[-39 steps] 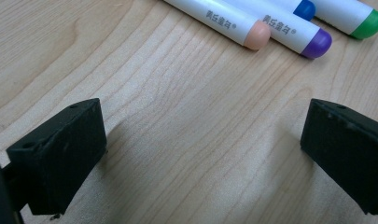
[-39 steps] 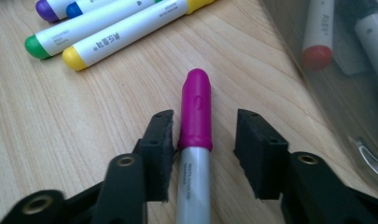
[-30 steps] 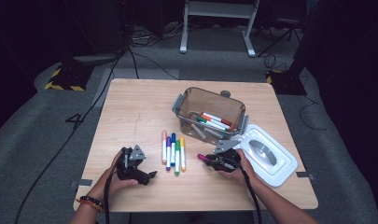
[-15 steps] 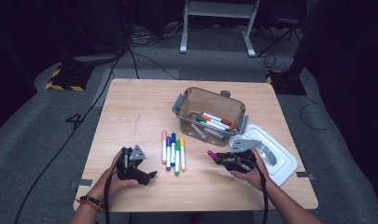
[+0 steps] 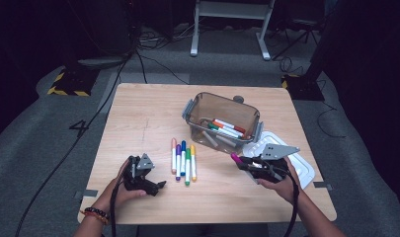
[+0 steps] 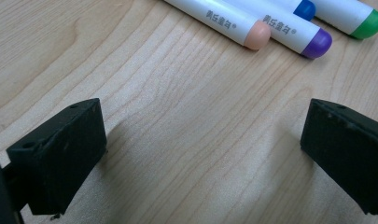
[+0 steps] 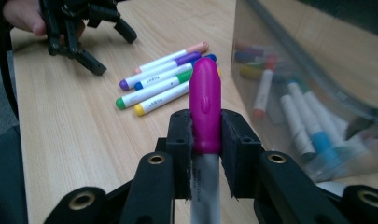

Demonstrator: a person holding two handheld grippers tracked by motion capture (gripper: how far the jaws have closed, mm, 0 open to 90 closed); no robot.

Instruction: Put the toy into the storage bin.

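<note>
Several coloured markers (image 5: 183, 160) lie side by side on the wooden table (image 5: 138, 118), just left of a clear brown bin (image 5: 222, 121) that holds more markers. My right gripper (image 5: 243, 163) hovers in front of the bin, shut on a magenta-capped marker (image 7: 205, 102) whose cap points toward the row. In the right gripper view the bin (image 7: 308, 84) stands close on the right. My left gripper (image 5: 155, 187) rests low near the table's front left, open. Its jaws (image 6: 200, 149) stand wide apart over bare wood, short of the peach cap (image 6: 256, 33) and purple cap (image 6: 317, 44).
The bin's white lid (image 5: 286, 160) lies on the table under and behind my right hand. A person's forearms come in from the front edge. Cables and a stand's legs lie on the dark floor beyond the table.
My right gripper has carried the magenta marker to the right, away from the row and nearer the lid and bin. The left gripper has stayed where it was.
</note>
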